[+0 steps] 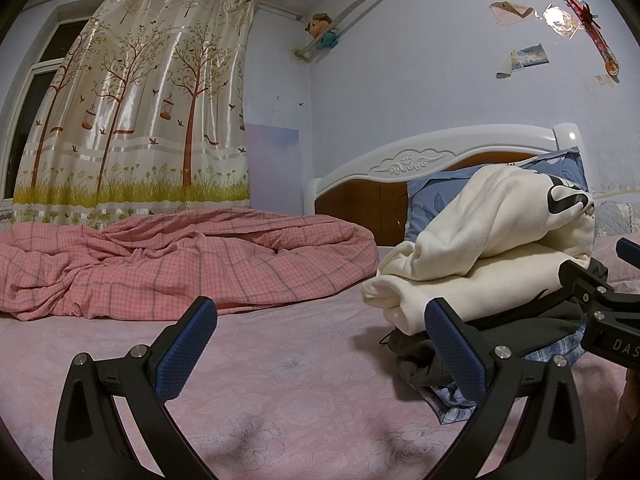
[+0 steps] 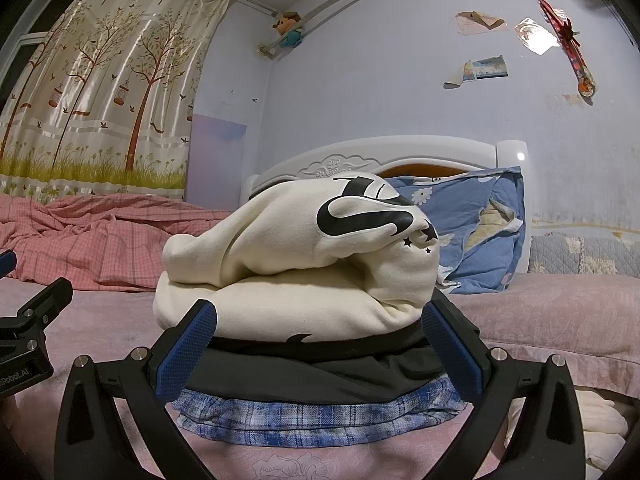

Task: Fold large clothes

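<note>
A folded cream sweatshirt (image 2: 296, 280) with a black swoosh print tops a stack on the pink bed sheet (image 2: 560, 312). Under it lie a folded black garment (image 2: 320, 372) and a blue plaid garment (image 2: 320, 420). My right gripper (image 2: 318, 344) is open and empty, its blue-padded fingers on either side of the stack's front. My left gripper (image 1: 320, 344) is open and empty over bare sheet, left of the stack; the cream sweatshirt (image 1: 480, 256) shows at its right. The right gripper's body (image 1: 608, 304) shows at the left wrist view's right edge.
A rumpled pink checked quilt (image 1: 168, 256) lies at the far left of the bed. A blue floral pillow (image 2: 476, 232) leans on the white headboard (image 2: 400, 156) behind the stack. A tree-print curtain (image 1: 136, 112) hangs at the left wall.
</note>
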The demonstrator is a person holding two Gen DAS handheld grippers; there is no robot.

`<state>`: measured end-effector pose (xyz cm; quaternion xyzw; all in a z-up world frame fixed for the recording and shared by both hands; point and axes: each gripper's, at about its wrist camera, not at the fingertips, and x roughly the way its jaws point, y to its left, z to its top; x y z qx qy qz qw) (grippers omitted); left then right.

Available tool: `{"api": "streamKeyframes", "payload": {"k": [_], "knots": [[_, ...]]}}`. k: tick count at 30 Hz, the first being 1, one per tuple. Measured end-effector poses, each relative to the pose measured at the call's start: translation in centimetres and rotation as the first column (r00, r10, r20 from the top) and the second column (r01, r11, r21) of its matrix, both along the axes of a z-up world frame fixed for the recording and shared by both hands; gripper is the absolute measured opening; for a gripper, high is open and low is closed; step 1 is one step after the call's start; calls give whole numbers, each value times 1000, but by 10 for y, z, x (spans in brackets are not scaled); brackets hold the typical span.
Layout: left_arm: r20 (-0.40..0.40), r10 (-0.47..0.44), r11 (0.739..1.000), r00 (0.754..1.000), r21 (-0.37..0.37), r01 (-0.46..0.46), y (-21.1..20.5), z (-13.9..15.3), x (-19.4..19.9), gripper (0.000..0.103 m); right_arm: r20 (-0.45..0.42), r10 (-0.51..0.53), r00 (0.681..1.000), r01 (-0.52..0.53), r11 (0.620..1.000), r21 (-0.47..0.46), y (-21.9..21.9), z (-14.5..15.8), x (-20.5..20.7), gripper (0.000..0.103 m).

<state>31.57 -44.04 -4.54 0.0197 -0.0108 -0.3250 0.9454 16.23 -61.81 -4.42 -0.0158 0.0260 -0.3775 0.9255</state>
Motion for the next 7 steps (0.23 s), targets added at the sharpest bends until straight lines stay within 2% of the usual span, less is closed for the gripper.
{"api": "streamKeyframes", "payload": {"k": [7], "knots": [[1, 1, 1000, 1000, -1, -1, 0, 1, 0, 103, -1, 2, 1000, -2, 1000, -2, -2, 0, 1, 103]]}}
